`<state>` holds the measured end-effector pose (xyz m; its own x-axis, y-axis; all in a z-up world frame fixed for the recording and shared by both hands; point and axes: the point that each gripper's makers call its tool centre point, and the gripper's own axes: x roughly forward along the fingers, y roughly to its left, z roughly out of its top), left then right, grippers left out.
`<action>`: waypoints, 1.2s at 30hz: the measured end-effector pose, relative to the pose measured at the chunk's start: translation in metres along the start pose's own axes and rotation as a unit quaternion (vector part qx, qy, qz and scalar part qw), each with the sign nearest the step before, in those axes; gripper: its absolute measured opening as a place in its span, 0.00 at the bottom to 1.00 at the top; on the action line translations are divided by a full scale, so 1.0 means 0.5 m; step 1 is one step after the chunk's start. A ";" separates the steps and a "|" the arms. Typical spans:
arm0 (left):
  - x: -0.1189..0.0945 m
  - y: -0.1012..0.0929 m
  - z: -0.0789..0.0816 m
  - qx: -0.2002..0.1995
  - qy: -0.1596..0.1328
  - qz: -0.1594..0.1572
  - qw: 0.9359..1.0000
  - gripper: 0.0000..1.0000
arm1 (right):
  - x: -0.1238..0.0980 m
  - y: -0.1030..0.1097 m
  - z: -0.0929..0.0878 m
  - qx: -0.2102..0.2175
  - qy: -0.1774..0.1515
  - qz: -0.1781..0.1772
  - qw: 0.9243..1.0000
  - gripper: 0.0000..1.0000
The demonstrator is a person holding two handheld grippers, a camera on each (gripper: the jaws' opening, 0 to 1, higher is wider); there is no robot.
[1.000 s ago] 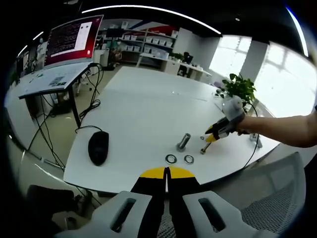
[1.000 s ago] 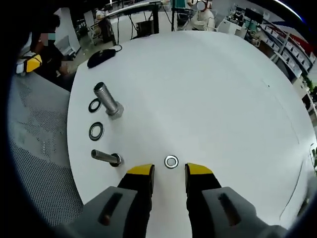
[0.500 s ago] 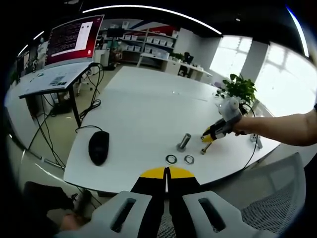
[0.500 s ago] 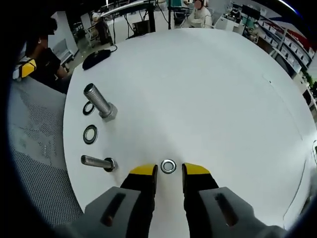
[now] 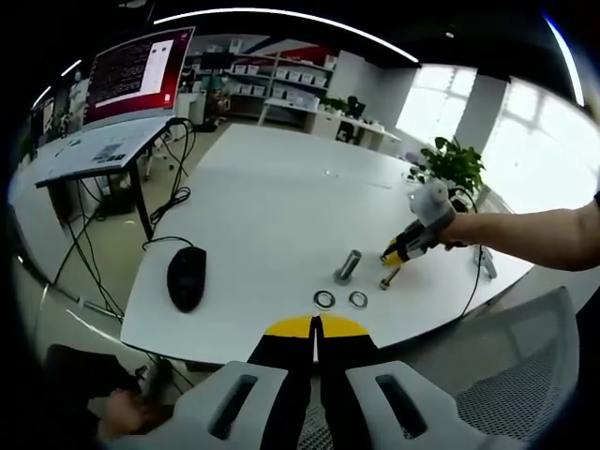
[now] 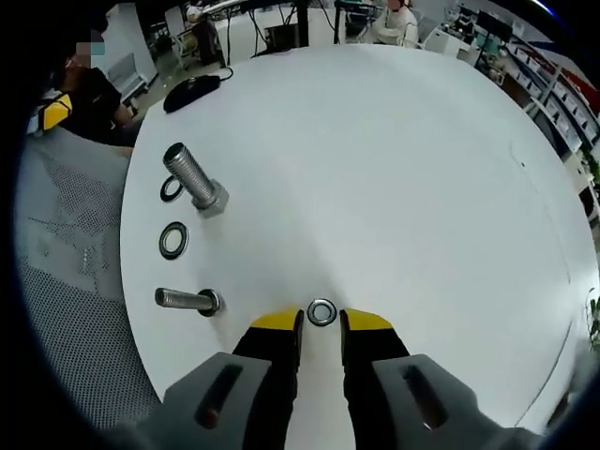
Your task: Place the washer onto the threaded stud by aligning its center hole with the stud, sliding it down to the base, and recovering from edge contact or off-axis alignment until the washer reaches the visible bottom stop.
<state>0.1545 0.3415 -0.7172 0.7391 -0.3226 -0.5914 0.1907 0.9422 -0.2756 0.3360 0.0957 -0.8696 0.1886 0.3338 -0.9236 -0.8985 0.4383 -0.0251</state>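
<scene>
Bracketing a small steel washer (image 6: pixel 322 312), the right gripper (image 6: pixel 321 321) sits low over the white table (image 6: pixel 394 178), its yellow-tipped jaws parted by a narrow gap with the washer lying flat on the table just ahead of the tips. No jaw visibly presses on the washer, so nothing is gripped. To the left of the right gripper a slim threaded stud (image 6: pixel 187 300) lies on its side. Farther ahead on that side a dark-rimmed washer (image 6: pixel 172 240) lies flat, and beyond it a thick hex bolt (image 6: pixel 194 180) stands on its head, leaning in this view, with another dark ring (image 6: pixel 171 189) just beside its shank. A black computer mouse (image 6: pixel 192 92) rests near the table's far edge. A mesh chair back (image 6: pixel 66 272) shows past the table's left edge.

In the left gripper view, the left gripper (image 5: pixel 316 328) has its jaws pressed together, holding nothing, back from the near table edge. Just ahead of it lie the two washers (image 5: pixel 324 300) (image 5: pixel 358 300), then the hex bolt (image 5: pixel 348 267) and the slim stud (image 5: pixel 388 278). The right gripper (image 5: pixel 397 252) comes in from the right, tips down at the table, on a person's forearm (image 5: pixel 525 232). The mouse (image 5: pixel 186 278) sits off to the left, a potted plant (image 5: pixel 454 167) beyond the right gripper, and a monitor (image 5: pixel 139 73) at far left.
</scene>
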 end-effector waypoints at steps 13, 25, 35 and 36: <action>0.000 0.002 0.002 -0.003 -0.001 0.002 1.000 0.00 | -0.011 0.024 0.000 0.012 0.003 -0.011 1.000 0.16; 0.000 -0.001 0.003 -0.004 -0.004 0.002 1.000 0.00 | -0.010 0.018 -0.001 0.017 -0.003 -0.009 1.000 0.16; -0.001 -0.005 0.003 -0.003 -0.004 0.001 1.000 0.00 | -0.010 0.014 0.001 0.025 -0.026 0.001 0.999 0.17; -0.001 -0.004 0.003 -0.003 -0.004 0.001 1.000 0.00 | -0.009 0.012 0.001 0.024 -0.026 0.001 0.999 0.17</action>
<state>0.1546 0.3398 -0.7149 0.7441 -0.3207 -0.5861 0.1857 0.9420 -0.2797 0.3302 0.0974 -0.8654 0.2077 0.3776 -0.9024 -0.8790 0.4767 -0.0029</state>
